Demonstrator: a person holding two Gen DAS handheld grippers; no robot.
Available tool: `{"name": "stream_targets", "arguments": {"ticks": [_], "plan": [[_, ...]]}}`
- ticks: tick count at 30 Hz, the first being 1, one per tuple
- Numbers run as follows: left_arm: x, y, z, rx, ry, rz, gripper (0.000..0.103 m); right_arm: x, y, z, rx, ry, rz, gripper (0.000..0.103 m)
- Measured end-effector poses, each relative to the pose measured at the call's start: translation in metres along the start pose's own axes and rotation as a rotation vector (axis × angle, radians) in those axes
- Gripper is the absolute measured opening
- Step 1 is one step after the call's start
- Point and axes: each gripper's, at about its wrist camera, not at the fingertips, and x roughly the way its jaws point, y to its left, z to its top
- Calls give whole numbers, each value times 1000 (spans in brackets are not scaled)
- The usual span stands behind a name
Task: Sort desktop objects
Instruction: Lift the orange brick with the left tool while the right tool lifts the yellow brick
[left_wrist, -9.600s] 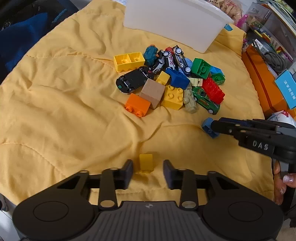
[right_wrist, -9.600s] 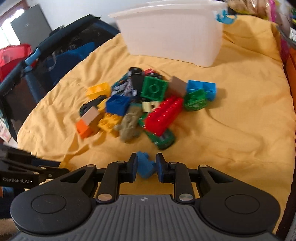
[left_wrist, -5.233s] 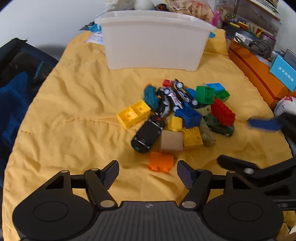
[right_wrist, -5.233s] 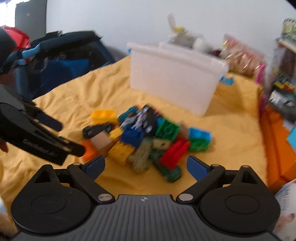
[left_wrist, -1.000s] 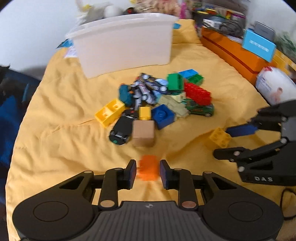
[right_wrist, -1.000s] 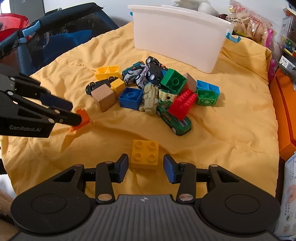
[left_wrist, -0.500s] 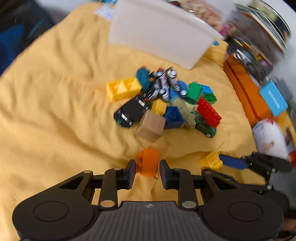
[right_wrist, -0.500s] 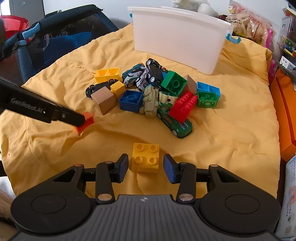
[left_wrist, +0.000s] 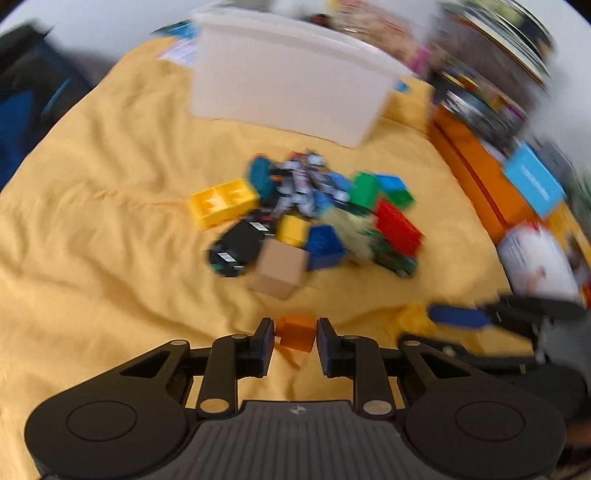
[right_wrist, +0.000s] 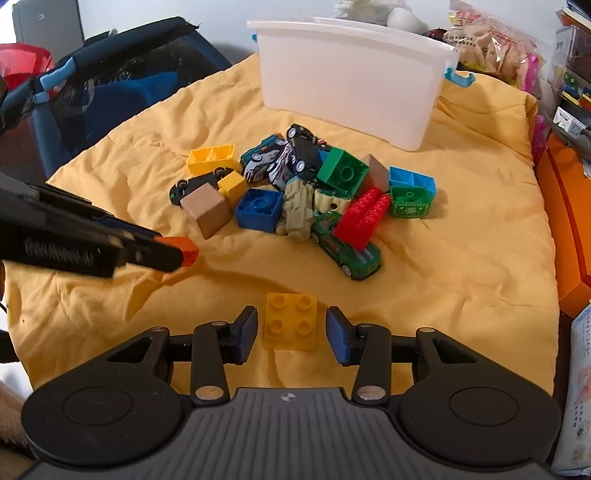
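Left wrist view, blurred: left tongs (left_wrist: 294, 345) were closing on the orange brick (left_wrist: 296, 331), pads at its sides, low over the yellow quilt (left_wrist: 92, 229). Next: lift it to the white bin (left_wrist: 291, 92).

Right wrist view: right tongs (right_wrist: 290, 334) stood spread around the yellow brick (right_wrist: 290, 326), pads clear, same as 1 second earlier. Next: pinch.

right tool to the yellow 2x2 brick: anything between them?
Nothing visible. The yellow 2x2 brick lies studs-up on the yellow quilt inside the right tool, with a gap on each side to the pads. The toy pile lies farther back and the left tool, closing on an orange brick, is off to the side.
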Motion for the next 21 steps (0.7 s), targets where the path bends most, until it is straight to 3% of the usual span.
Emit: {"name": "stream_targets", "arguments": {"ticks": [4, 9, 14, 18, 21], "plan": [[5, 16, 1, -104, 28, -8, 28, 1, -1, -2, 6, 10, 0, 45], [8, 17, -1, -142, 95, -61, 28, -1, -1, -2, 4, 10, -1, 45], [-1, 17, -5, -128, 84, -88, 33, -1, -1, -3, 9, 12, -1, 45], [1, 23, 1, -160, 61, -56, 32, -2, -1, -3, 11, 12, 1, 45], [13, 20, 0, -127, 84, -51, 34, -2, 0, -4, 6, 9, 2, 45]]}}
